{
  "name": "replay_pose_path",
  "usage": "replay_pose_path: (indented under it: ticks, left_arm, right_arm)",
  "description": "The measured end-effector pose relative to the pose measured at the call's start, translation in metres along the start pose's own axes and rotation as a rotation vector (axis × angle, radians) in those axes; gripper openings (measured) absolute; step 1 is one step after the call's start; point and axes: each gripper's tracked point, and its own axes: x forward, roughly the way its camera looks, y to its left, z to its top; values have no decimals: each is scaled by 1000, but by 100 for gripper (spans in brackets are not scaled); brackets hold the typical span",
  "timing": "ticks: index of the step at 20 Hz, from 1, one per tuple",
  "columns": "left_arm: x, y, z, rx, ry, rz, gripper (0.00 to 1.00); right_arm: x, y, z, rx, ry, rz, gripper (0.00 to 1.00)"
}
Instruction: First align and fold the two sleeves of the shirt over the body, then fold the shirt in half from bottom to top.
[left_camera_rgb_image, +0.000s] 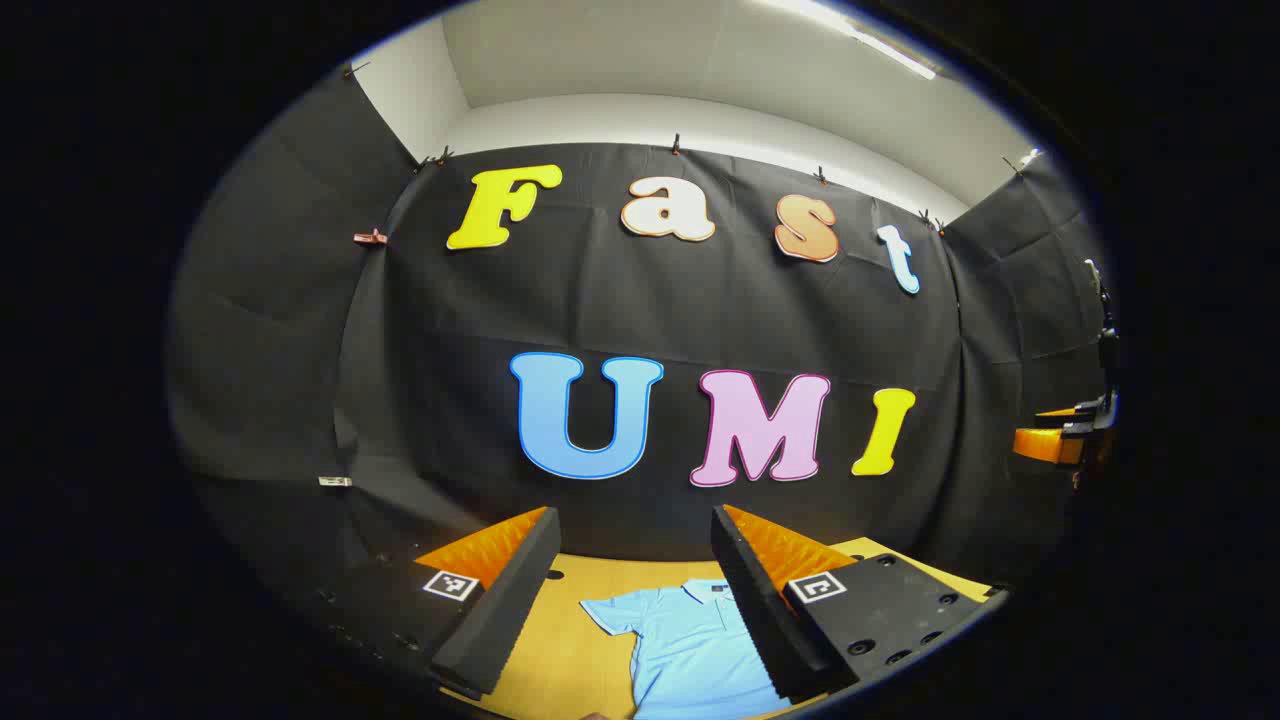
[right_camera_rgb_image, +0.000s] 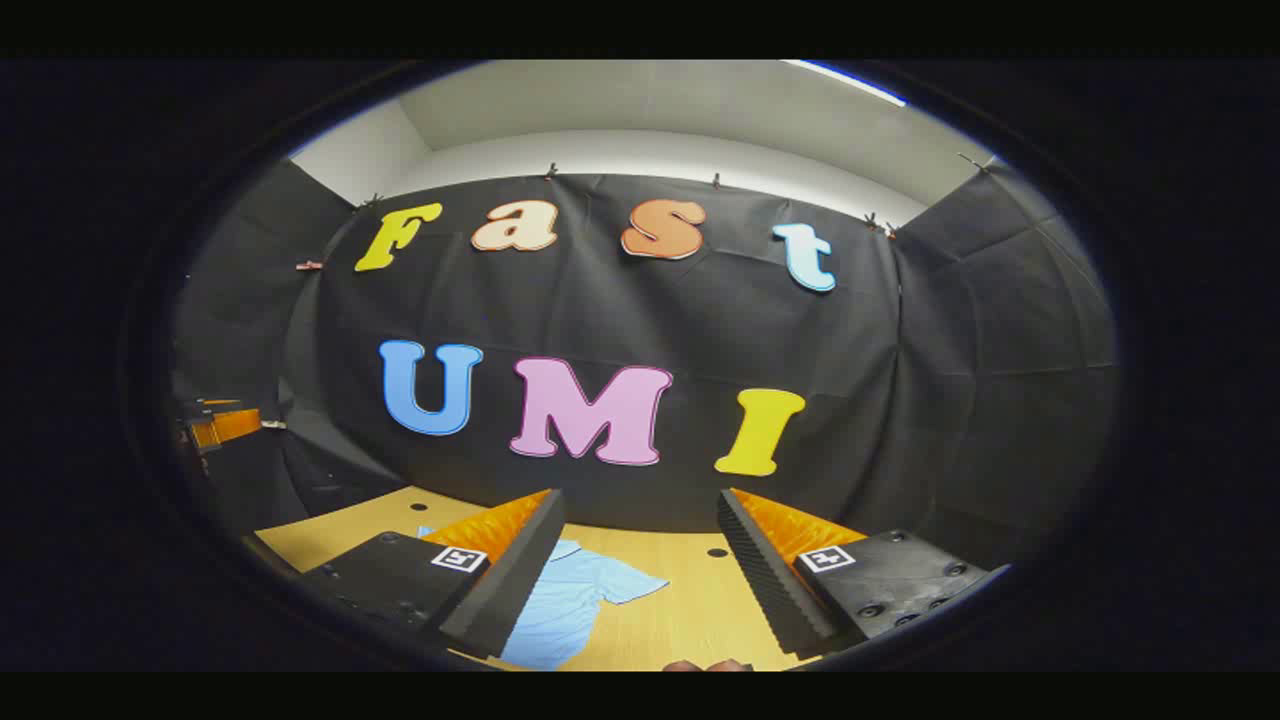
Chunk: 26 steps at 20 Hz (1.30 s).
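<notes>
Light-blue short-sleeved cotton shirt (left_camera_rgb_image: 690, 650) flat on wooden desk (right_camera_rgb_image: 690, 610), at 6 o'clock below left claw (left_camera_rgb_image: 630, 610); right claw (right_camera_rgb_image: 635, 590) offset. Both claws apart, empty.

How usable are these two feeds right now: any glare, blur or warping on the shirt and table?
Left gripper view: sharp, evenly lit, no glare on the shirt; fisheye bends the table edge, and a ceiling light strip flares at top right. Right gripper view: slightly softer and dimmer, shirt legible, partly hidden behind a finger; strong curving toward the rim. Both grippers, left and right, are crisp.
</notes>
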Motion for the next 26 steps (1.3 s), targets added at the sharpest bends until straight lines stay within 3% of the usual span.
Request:
replay_pose_path:
  ticks: [12,21,26]
  left_arm:
    - [8,11,-4,-8,10,-13,97]
    - [4,32,-1,-10,-13,15,96]
    - [7,48,-4,11,-8,51,97]
  right_arm:
    - [5,-8,-2,-36,23,-71,97]
    - [38,7,-1,-71,35,-33,97]
    - [91,14,-9,-88,83,65,97]
